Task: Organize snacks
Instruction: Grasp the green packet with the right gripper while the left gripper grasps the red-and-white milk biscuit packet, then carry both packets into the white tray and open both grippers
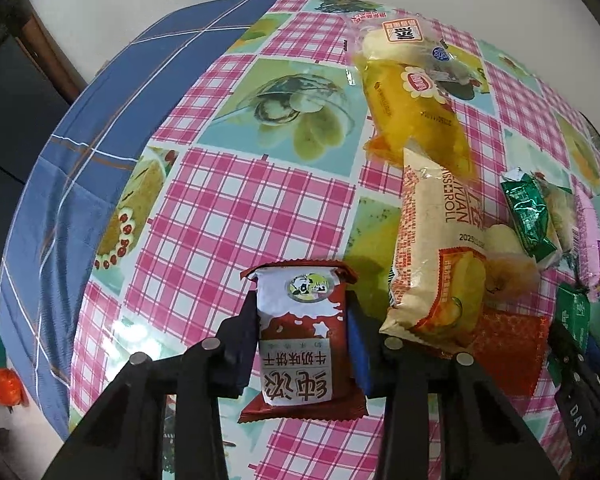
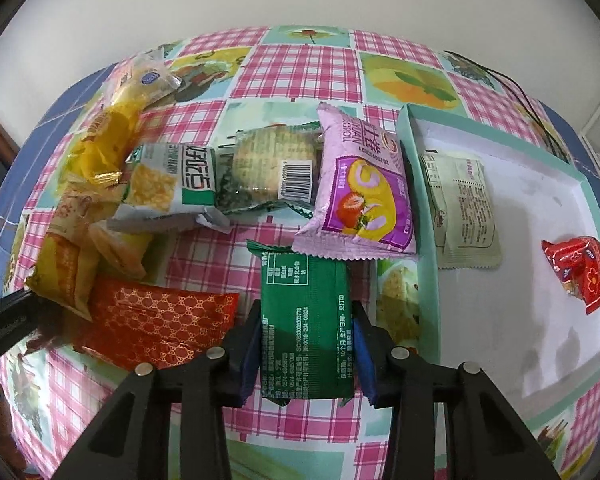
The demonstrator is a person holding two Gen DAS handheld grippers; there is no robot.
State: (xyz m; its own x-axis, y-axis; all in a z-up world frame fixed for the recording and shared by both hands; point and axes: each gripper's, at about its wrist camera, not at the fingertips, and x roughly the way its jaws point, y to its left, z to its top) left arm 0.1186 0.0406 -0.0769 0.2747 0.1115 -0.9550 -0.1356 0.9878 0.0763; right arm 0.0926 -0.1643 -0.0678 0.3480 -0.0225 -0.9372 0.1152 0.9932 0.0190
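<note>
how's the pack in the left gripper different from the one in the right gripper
The left gripper holds a red-brown pack with a white panel and big printed characters; the right gripper holds a green pack with only small white print. The red-brown pack shows a round picture badge, the green pack none. Both are small sealed snack packs pinched by their long sides above the checked tablecloth.
</note>
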